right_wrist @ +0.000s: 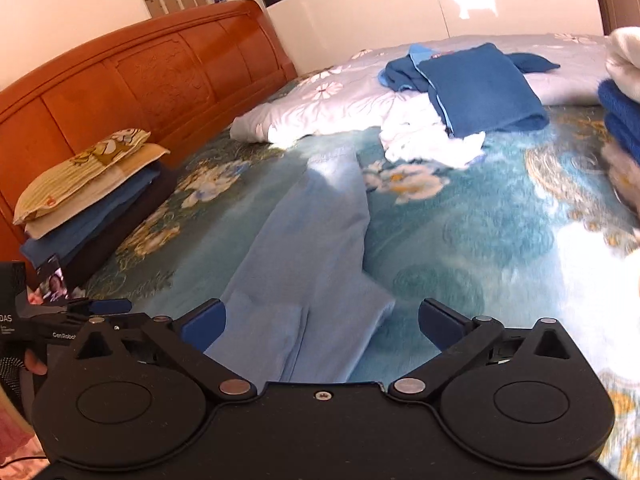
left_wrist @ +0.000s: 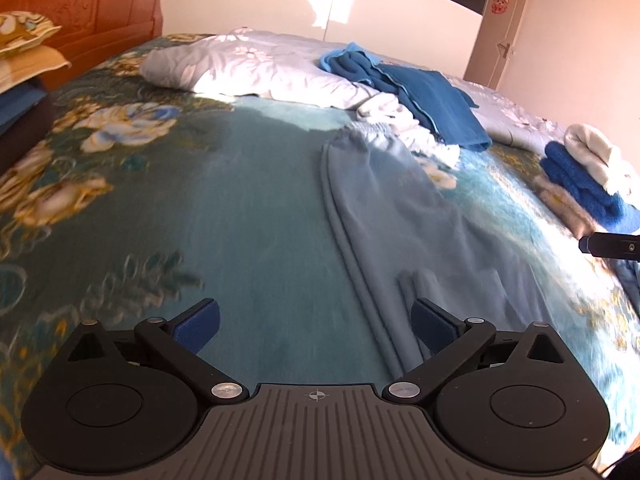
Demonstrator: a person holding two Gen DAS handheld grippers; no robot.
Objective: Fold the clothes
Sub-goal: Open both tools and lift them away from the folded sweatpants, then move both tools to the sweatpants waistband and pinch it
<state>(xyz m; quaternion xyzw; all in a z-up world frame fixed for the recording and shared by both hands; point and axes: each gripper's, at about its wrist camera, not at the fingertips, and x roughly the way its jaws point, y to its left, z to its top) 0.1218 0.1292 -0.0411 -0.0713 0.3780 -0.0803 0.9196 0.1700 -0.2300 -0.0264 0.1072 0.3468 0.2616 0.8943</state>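
Bedroom, wide bed under a teal floral blanket [left_wrist: 132, 216], orange wooden headboard [right_wrist: 132, 72] behind, pale quilt bunched at the far side. On the blanket lies the task piece: light blue soft-knit trousers [left_wrist: 384, 208], legs laid together, elastic waistband at the far end, cuffs toward me. Long axis runs away from me, nearly straight along my line of sight.

My left gripper [left_wrist: 316, 322] is spread as wide as it goes, nothing between the blue pads; bare blanket sits under the gap, and the trousers lie to its right, the folded edge passing under the right-hand finger. My right gripper [right_wrist: 322, 322] is equally wide and empty, and it hangs right over the cuff end, fabric filling most of the gap below. So the right one is better placed for the cuffs; the left needs to shift right.

Elsewhere: dark blue fleece garment [right_wrist: 484, 88] on crumpled white clothes at the far side, a folded blue-and-white stack [left_wrist: 584, 176] off right, pillows stacked by the headboard.
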